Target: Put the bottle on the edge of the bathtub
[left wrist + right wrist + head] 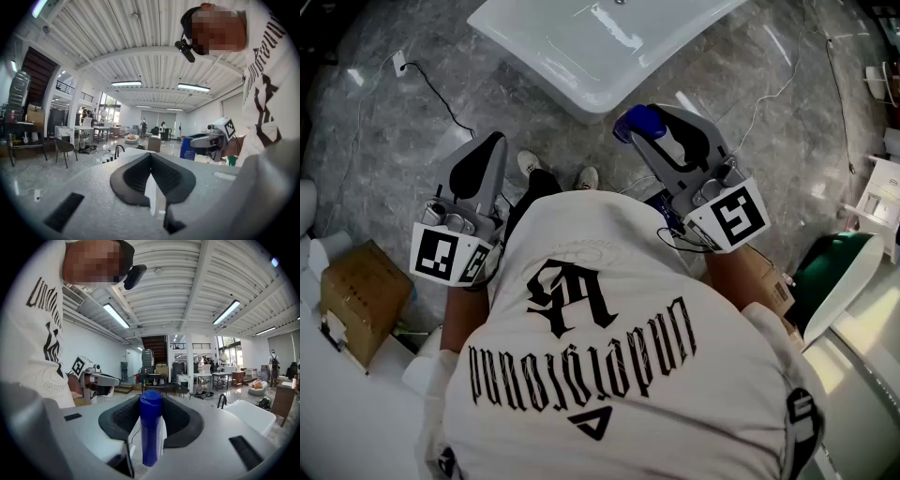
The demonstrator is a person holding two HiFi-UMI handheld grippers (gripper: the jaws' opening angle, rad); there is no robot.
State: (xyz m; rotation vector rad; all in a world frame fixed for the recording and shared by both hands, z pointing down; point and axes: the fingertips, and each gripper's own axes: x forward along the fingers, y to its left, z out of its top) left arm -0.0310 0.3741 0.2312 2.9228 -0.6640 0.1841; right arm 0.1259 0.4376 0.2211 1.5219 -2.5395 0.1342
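Observation:
My right gripper (654,124) is shut on a blue bottle (643,121), held off the floor just short of the white bathtub (581,56). In the right gripper view the bottle (151,427) stands upright between the black pads (185,420), its cap at their tips. The bathtub (253,414) lies ahead to the right, with a black faucet (220,401). My left gripper (494,141) hangs at the left, shut and holding nothing. In the left gripper view its jaws meet (151,159), and the right gripper with the bottle (189,148) shows beyond.
The floor is grey marble tile. A cardboard box (361,295) sits at the left. A black cable with a plug (431,89) runs across the floor left of the tub. A green and white object (836,274) stands at the right. The person's shoes (530,161) point at the tub.

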